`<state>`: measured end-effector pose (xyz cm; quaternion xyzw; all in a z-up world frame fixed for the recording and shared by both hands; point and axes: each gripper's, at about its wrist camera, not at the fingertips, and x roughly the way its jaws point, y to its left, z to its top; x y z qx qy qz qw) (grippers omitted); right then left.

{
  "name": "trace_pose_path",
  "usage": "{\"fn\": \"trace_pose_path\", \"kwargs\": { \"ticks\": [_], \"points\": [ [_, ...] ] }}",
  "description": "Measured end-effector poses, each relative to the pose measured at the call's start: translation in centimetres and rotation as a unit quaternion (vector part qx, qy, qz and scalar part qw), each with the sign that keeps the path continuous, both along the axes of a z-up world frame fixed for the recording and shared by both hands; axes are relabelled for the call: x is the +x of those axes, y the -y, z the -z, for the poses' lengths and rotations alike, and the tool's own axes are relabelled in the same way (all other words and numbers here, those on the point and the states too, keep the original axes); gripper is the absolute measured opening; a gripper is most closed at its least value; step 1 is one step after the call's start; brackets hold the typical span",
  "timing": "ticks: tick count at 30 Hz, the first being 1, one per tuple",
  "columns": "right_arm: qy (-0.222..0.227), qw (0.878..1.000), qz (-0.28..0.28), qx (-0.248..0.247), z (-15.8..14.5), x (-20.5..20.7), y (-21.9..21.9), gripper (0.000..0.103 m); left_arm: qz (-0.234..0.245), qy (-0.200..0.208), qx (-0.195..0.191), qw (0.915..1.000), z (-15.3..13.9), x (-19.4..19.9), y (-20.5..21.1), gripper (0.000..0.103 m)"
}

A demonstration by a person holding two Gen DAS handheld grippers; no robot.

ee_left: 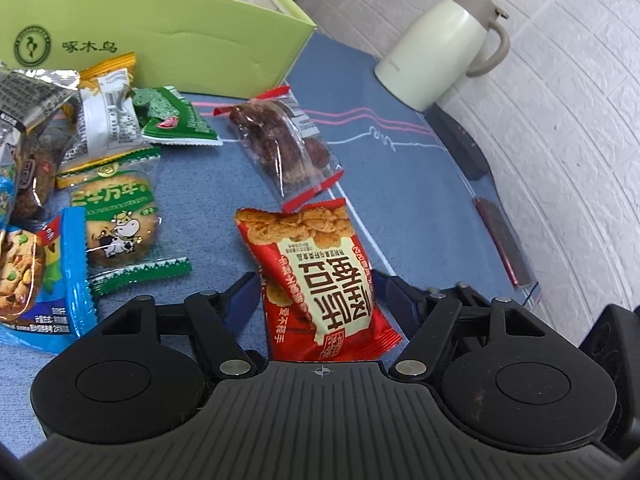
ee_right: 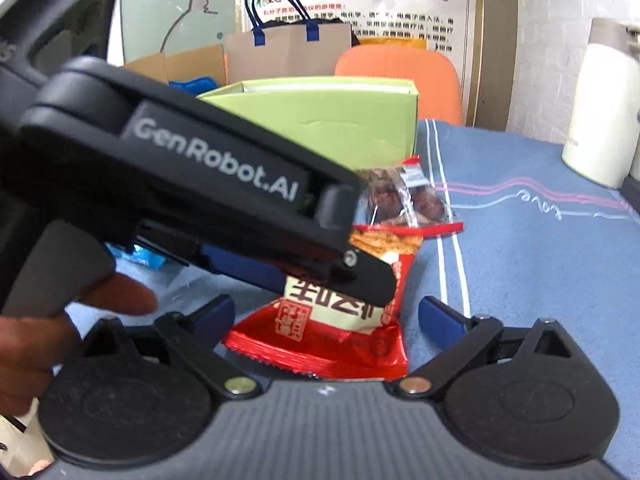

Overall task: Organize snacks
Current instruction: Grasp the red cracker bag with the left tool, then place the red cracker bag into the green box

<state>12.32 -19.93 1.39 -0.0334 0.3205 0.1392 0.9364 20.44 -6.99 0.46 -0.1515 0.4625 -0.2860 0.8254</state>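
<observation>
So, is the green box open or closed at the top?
Open. The green box has no lid across its top: the right wrist view looks over the front wall to the pale inner walls. What is inside it cannot be seen.

Left gripper sits at the bottom of the frame with a red snack bag between its blue pads; can't tell if the pads actually press it. Just above it lies a clear pack of brown bits. A pile of cookie packs fills the left side, with a green box upper left. White jug upper right, all on a blue cloth.
</observation>
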Motion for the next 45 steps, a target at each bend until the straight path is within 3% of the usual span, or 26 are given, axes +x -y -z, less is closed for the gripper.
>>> {"fn": "trace_pose_path", "kwargs": {
  "ticks": [4, 6, 14, 22, 26, 30, 34, 36, 38, 40, 45],
  "points": [
    [0.007, 1.000, 0.005, -0.003, -0.3, -0.4, -0.2, 0.073, -0.002, 0.006, 0.015, 0.9999, 0.1, -0.2, -0.1, 0.024],
    [0.009, 1.000, 0.005, -0.001, -0.7, -0.2, -0.2, 0.067, -0.009, -0.001, 0.002, 1.0000, -0.2, -0.3, -0.8, 0.018],
    [0.057, 0.998, -0.023, -0.010, -4.6, 2.4, -1.8, 0.067, -0.036, 0.020, -0.034, 0.9986, -4.3, 0.8, -3.4, 0.019],
    [0.121, 0.990, -0.069, -0.026, -10.1, 13.7, -3.5, 0.067, -0.073, 0.097, -0.027, 0.9922, -11.7, 9.5, -5.6, 0.019],
    [0.110, 0.990, -0.084, -0.026, -10.6, 20.2, -3.8, 0.067, -0.090, 0.111, -0.008, 0.9897, -13.2, 15.0, -6.0, 0.017],
    [0.078, 0.992, -0.092, -0.026, -9.2, 24.3, -4.3, 0.068, -0.101, 0.093, 0.018, 0.9904, -11.7, 19.3, -5.8, 0.017],
    [0.048, 0.995, -0.082, -0.010, -7.0, 26.3, -3.5, 0.073, -0.102, 0.056, 0.024, 0.9930, -8.4, 22.2, -5.9, 0.023],
    [0.063, 0.996, -0.065, -0.005, -7.2, 25.9, -2.6, 0.076, -0.110, 0.050, 0.021, 0.9925, -7.7, 22.5, -6.6, 0.035],
    [0.090, 0.995, -0.051, 0.009, -8.3, 24.1, -1.3, 0.082, -0.113, 0.065, 0.008, 0.9914, -8.3, 21.8, -7.7, 0.040],
    [0.119, 0.992, -0.038, 0.020, -9.6, 21.9, -0.3, 0.093, -0.118, 0.087, -0.001, 0.9892, -9.3, 20.4, -8.6, 0.052],
    [0.139, 0.988, -0.048, 0.046, -10.5, 16.7, -0.1, 0.094, -0.123, 0.144, -0.012, 0.9818, -12.1, 15.0, -11.3, 0.061]
  ]
}}
